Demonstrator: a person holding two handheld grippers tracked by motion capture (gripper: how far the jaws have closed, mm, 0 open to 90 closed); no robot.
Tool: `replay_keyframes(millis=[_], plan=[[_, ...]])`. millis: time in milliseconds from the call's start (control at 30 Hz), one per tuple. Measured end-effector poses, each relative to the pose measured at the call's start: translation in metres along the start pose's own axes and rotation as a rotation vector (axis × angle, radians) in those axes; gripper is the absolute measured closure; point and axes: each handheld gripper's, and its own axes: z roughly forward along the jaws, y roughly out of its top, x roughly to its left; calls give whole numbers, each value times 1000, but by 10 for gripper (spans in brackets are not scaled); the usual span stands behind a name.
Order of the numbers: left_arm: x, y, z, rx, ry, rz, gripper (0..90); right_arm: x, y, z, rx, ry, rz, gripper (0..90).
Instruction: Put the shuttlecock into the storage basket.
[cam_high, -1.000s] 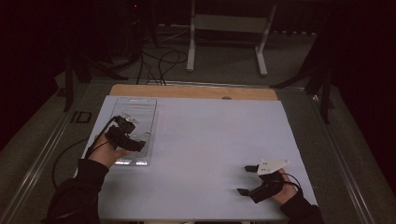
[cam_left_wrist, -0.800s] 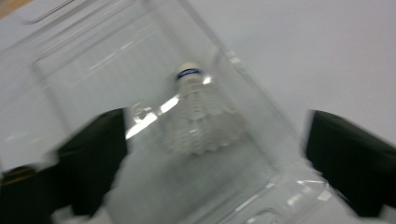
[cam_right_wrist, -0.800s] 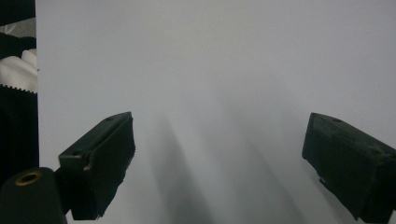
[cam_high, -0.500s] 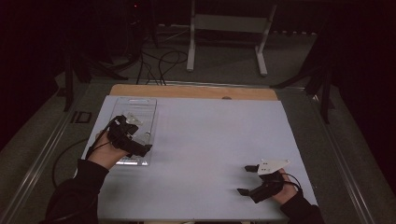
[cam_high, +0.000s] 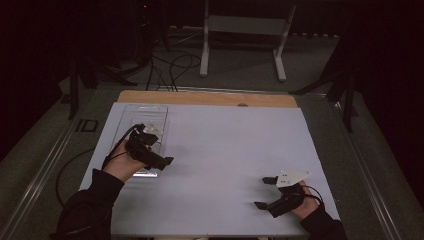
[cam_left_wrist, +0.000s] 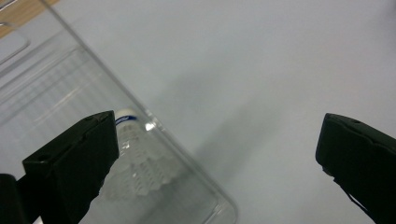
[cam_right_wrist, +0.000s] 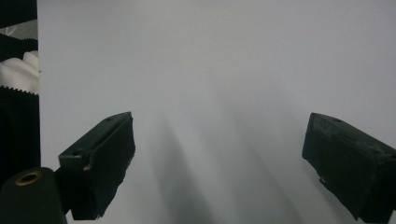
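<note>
White table (cam_high: 225, 150), shuttlecock (cam_left_wrist: 140, 163) beside left claw (cam_left_wrist: 219, 154)

Both grippers' fingers (cam_left_wrist: 70, 168) wide apart

- Shuttlecock (cam_left_wrist: 140, 161): lies in the clear tray (cam_left_wrist: 56, 79) near the table's left edge; its feather skirt is blurred behind the tray wall and partly hidden by the left gripper's near jaw.
- Clear tray: cut off by the picture's left and bottom edges in the left gripper view.
- White cloth (cam_right_wrist: 21, 70): cut off at the left edge of the right gripper view; kind untellable.
</note>
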Motion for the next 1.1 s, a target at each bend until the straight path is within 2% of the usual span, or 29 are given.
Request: replay_keyframes(millis=[100, 567, 667, 800, 900, 1100], plan=[[-2, 2, 2, -12, -40, -5, 4, 0, 0, 0, 1, 0, 3, 92], [-15, 15, 6, -71, -120, 18, 3, 0, 0, 0, -4, -3, 1, 92], [-17, 16, 9, -86, -157, 19, 3, -1, 0, 1, -2, -1, 2, 92], [-23, 21, 12, -80, -175, 42, 3, 0, 0, 2, 1, 3, 4, 92], [-27, 24, 15, -82, -186, 43, 3, 0, 0, 1, -2, -1, 0, 91], [-34, 27, 22, -106, -215, 57, 3, 0, 0, 0, -5, -2, 1, 92]])
